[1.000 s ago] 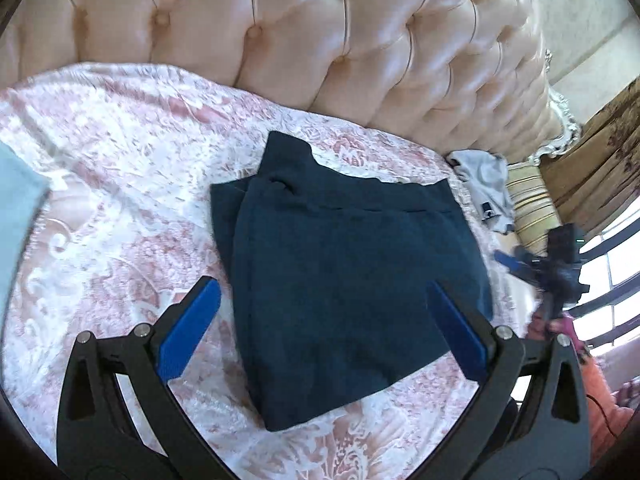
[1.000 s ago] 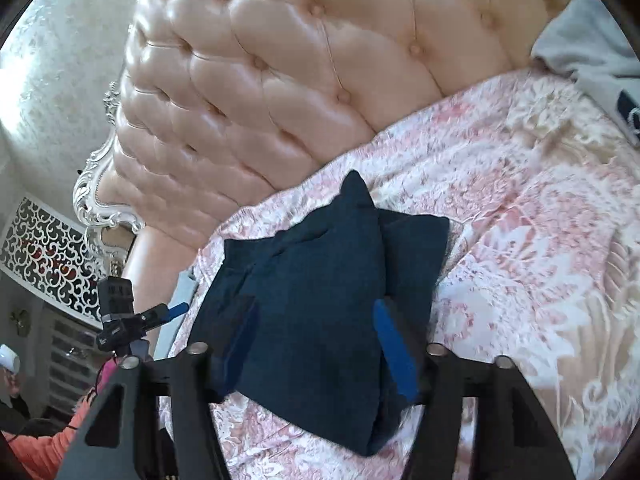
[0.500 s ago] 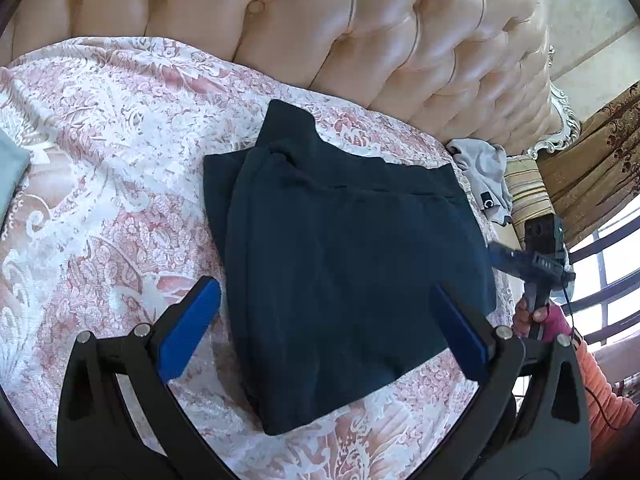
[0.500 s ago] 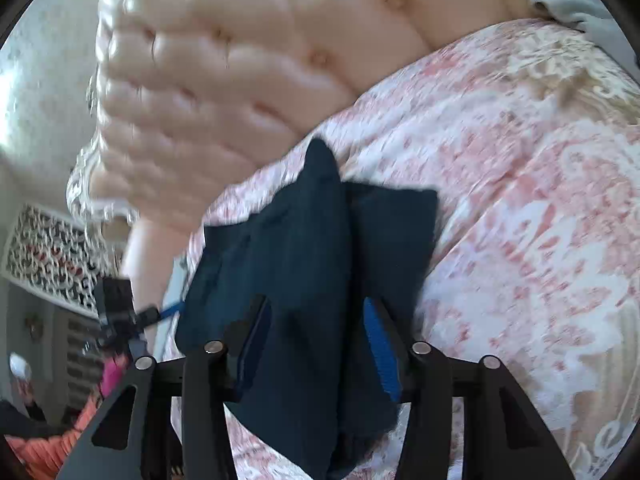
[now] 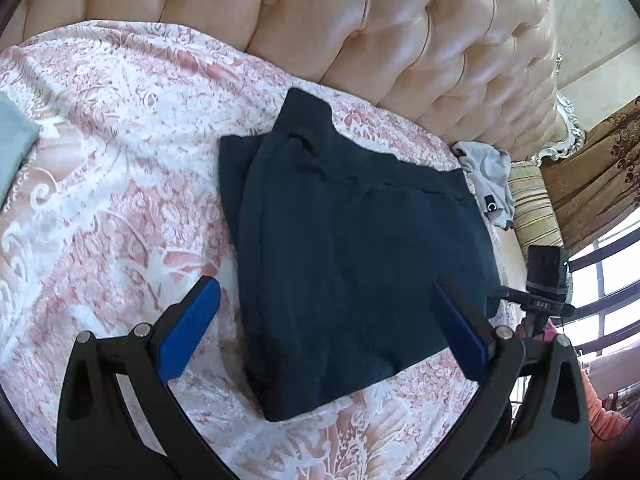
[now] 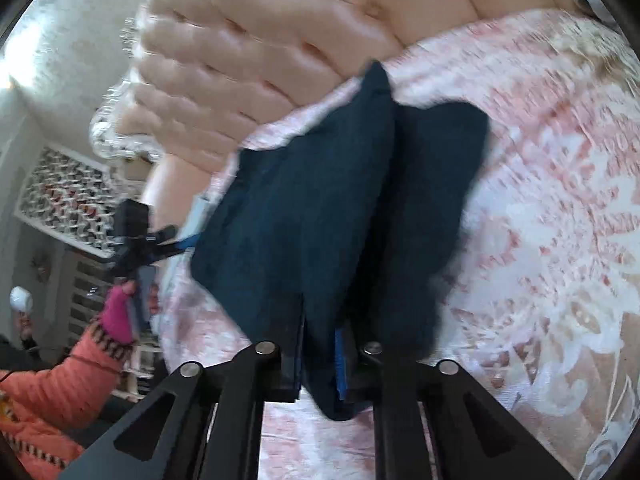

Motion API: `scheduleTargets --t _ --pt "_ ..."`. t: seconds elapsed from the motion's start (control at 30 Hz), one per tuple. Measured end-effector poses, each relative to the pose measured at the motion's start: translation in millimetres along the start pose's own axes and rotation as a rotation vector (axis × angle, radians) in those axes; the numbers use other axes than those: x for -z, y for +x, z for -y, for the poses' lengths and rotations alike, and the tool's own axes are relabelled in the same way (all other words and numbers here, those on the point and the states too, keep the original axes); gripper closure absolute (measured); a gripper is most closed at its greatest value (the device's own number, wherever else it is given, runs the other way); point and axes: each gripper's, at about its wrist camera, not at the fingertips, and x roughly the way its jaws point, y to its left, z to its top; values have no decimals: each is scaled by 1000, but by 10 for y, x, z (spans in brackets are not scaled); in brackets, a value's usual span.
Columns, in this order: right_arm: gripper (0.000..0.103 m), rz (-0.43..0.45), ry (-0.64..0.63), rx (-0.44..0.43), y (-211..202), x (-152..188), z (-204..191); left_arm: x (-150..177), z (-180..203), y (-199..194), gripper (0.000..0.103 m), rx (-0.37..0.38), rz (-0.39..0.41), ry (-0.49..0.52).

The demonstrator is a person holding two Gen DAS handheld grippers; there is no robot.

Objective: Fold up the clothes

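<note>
One dark navy knitted garment (image 5: 352, 264) lies partly folded on the pink floral bedspread (image 5: 120, 184). Our right tongs (image 6: 318, 354) have just closed on its near edge; our left tongs (image 5: 320, 324) hover apart. We judge another fold remains.

headboard (image 5: 400, 40): tufted, peach | bedspread (image 5: 100, 180): pink-white | curtain (image 5: 592, 168): possibly brown
</note>
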Motion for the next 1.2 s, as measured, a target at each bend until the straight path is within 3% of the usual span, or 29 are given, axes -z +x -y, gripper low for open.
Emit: scheduleTargets --t 0.2,0.33,0.5,0.53,0.57,0.63,0.67,0.73,0.77,0.83,0.9,1.03,1.2 --pt "93 71 -120 -30 -319 -48 -467 5 82 -52 0 -3 6 27" --pt "93 -4 -58 32 -140 75 -200 6 78 -36 0 -6 1 19" --pt "92 15 30 13 -73 174 14 58 123 23 0 -27 -30 60" --pt "90 18 45 12 -60 187 45 65 108 23 0 -36 -33 66" --pt "82 23 53 19 -78 190 38 69 112 -7 0 -41 -28 75" --pt "75 52 30 108 -230 206 -112 65 99 -77 0 -21 -15 77" --pt "63 68 15 161 -315 219 -198 63 84 -120 0 -6 -8 76" --pt "53 126 -47 236 -457 214 -417 57 43 -164 0 18 2 71" --pt "53 159 -83 269 -524 206 -534 59 22 -173 0 40 6 64" --pt "51 189 -156 242 -508 102 -798 57 12 -168 0 95 14 50" --pt "47 132 -200 223 -260 -53 -898 62 44 -150 0 153 24 47" --pt "46 33 -145 281 220 -175 -644 -28 140 -96 0 151 40 111" --pt "46 118 -65 183 170 -127 -456 -333 94 106 0 156 19 164"
